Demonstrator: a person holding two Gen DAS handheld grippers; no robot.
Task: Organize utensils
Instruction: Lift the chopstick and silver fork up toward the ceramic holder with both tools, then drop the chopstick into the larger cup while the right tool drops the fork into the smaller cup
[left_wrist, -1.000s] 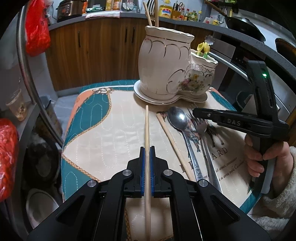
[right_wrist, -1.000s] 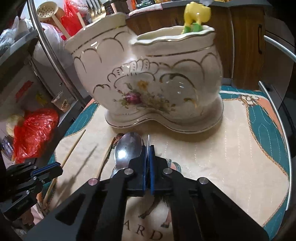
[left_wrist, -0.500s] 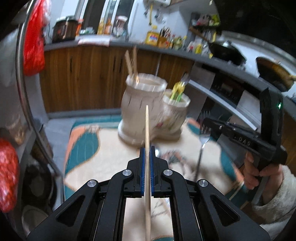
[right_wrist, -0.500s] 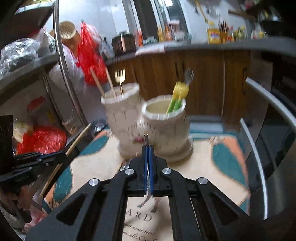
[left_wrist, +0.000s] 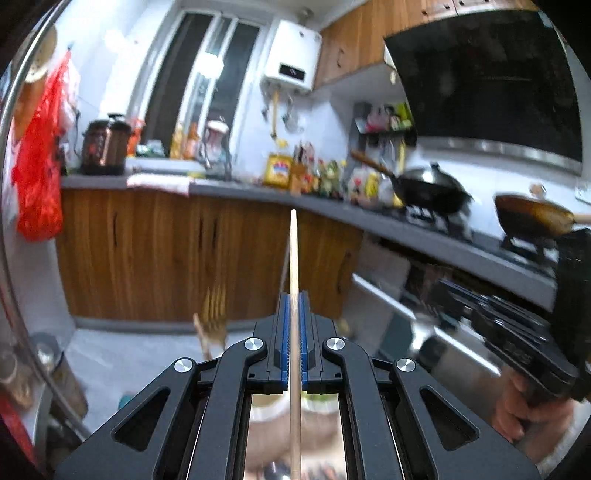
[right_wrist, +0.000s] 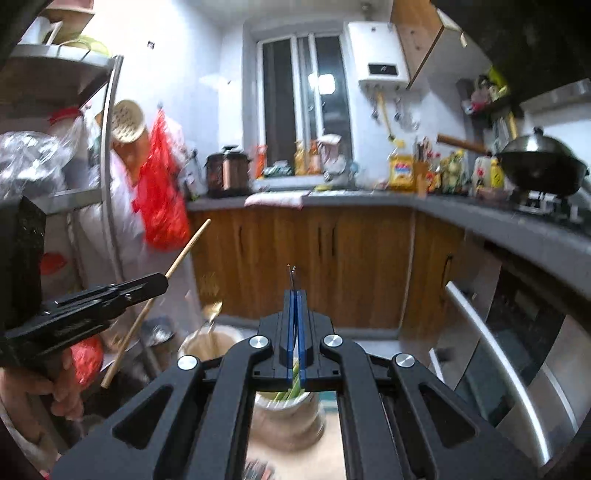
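My left gripper (left_wrist: 293, 295) is shut on a wooden chopstick (left_wrist: 293, 254) that points up and away, lifted high above the table. It shows from the side in the right wrist view (right_wrist: 186, 254), with the left gripper (right_wrist: 159, 282) at the left. My right gripper (right_wrist: 294, 293) is shut on a thin metal fork; only its handle end (right_wrist: 291, 275) sticks out past the jaws. The cream ceramic utensil holder (right_wrist: 288, 421) sits low beneath both grippers, with a gold fork (right_wrist: 212, 310) and green-handled utensils (right_wrist: 291, 384) standing in it. The right gripper (left_wrist: 517, 332) is at the left view's right edge.
Wooden cabinets (right_wrist: 314, 258) under a grey counter (right_wrist: 480, 218) fill the background. Woks (left_wrist: 428, 188) sit on the stove at the right. An oven handle (right_wrist: 495, 354) runs along the right. A metal rack (right_wrist: 110, 184) with red bags (right_wrist: 159, 206) stands at the left.
Both grippers have risen well above the table and tilted up, carrying the chopstick and the fork. The holder has dropped from mid-view to the bottom edge.
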